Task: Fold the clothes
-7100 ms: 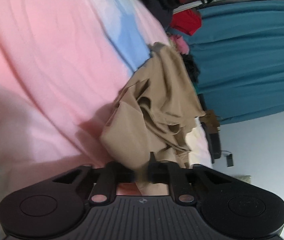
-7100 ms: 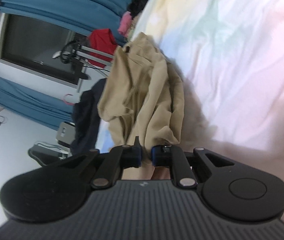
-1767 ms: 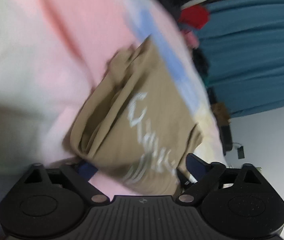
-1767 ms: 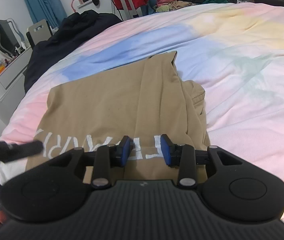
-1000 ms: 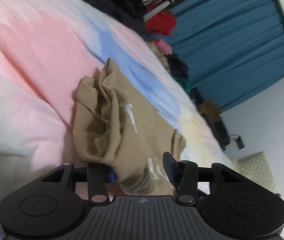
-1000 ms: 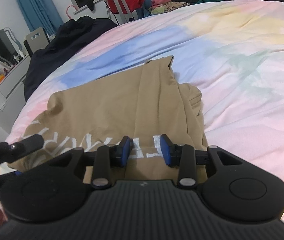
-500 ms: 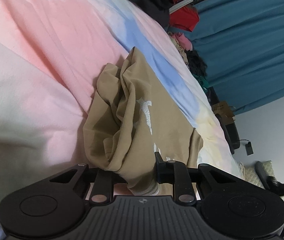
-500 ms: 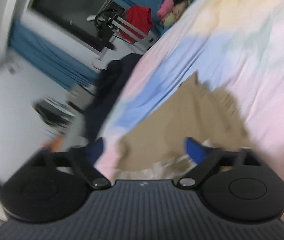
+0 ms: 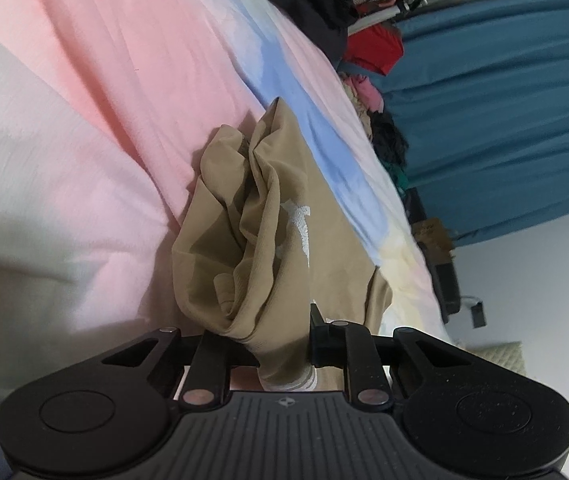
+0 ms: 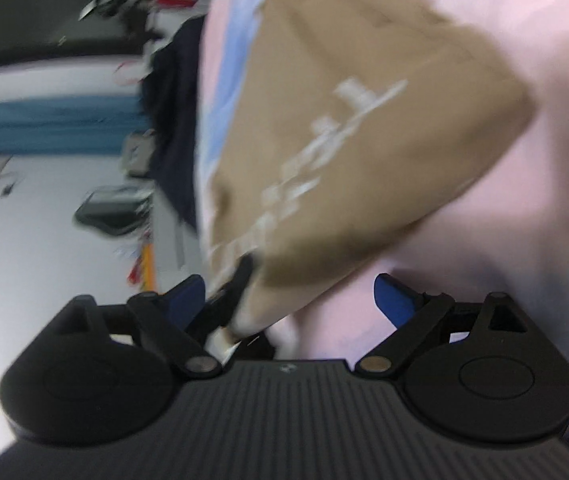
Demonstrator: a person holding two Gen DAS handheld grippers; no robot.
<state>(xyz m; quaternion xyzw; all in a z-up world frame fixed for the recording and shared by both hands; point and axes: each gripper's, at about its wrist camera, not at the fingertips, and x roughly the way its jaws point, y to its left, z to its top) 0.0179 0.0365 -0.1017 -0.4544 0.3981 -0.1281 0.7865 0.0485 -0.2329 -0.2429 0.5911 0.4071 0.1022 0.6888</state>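
Note:
A tan T-shirt (image 9: pixel 268 240) with white lettering lies bunched on a pastel pink, blue and yellow bedspread (image 9: pixel 84 120). My left gripper (image 9: pixel 280 344) is shut on a gathered fold of the shirt at its near edge. In the blurred right wrist view the same shirt (image 10: pixel 344 128) lies spread on the bed with its lettering up. My right gripper (image 10: pixel 288 296) is open wide, its blue pads (image 10: pixel 394 298) on either side of the shirt's near corner. The tip of the other gripper (image 10: pixel 232 296) shows at that corner.
A pile of dark clothes (image 9: pixel 308 4) lies at the bed's far side, with a red garment (image 9: pixel 376 46) on a rack and blue curtains (image 9: pixel 504 120) behind. More clothes (image 9: pixel 380 136) are heaped at the bed's far end. A dresser (image 10: pixel 136 200) stands beside the bed.
My left gripper closed on the shirt's near fold. My right gripper opened wide, let go of the shirt and swung sideways fast, blurring its view.

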